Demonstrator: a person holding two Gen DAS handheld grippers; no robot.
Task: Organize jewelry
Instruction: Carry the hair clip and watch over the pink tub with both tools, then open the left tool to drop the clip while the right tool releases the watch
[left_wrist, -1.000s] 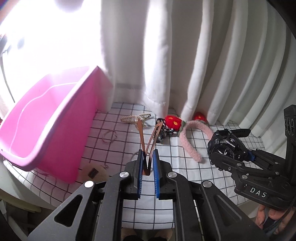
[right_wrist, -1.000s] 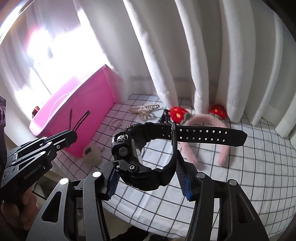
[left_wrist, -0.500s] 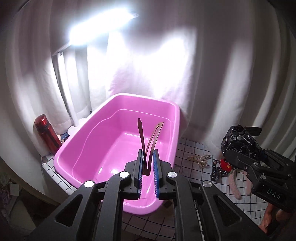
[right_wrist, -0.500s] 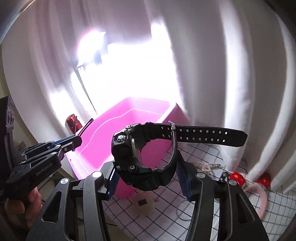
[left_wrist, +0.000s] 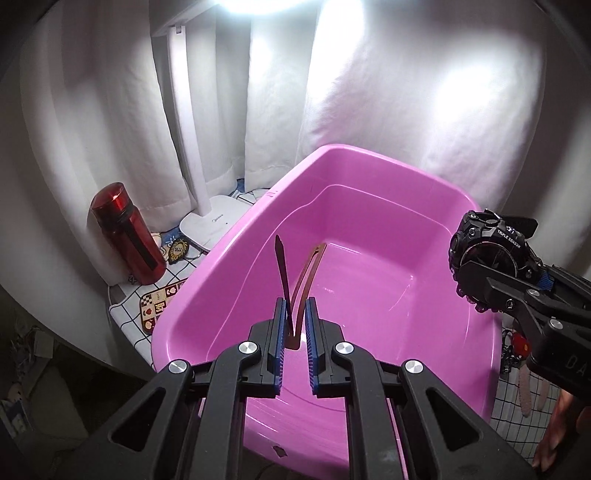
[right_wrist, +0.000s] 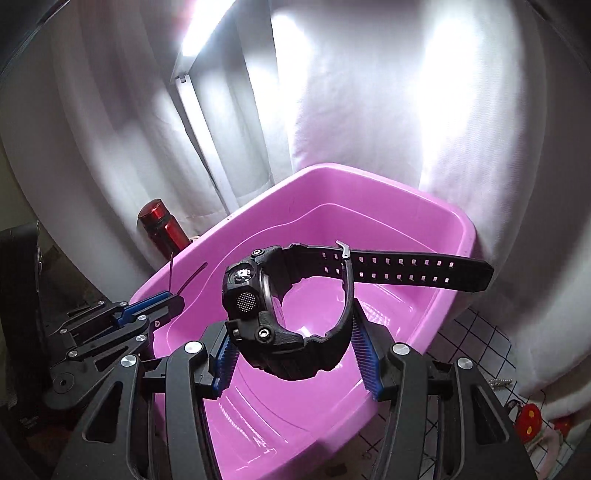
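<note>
Over the pink basin (left_wrist: 369, 177), the left gripper (left_wrist: 294, 328) pinches a thin, springy hair clip (left_wrist: 301, 280) by its base while the right gripper (right_wrist: 291, 354) clamps a chunky, rigid black watch (right_wrist: 258, 295) by its flexible strap loop.

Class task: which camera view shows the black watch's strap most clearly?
The right wrist view: the black watch fills it, holed strap stretched sideways over the pink tub. The left wrist view shows only its case at the frame's right edge.
</note>
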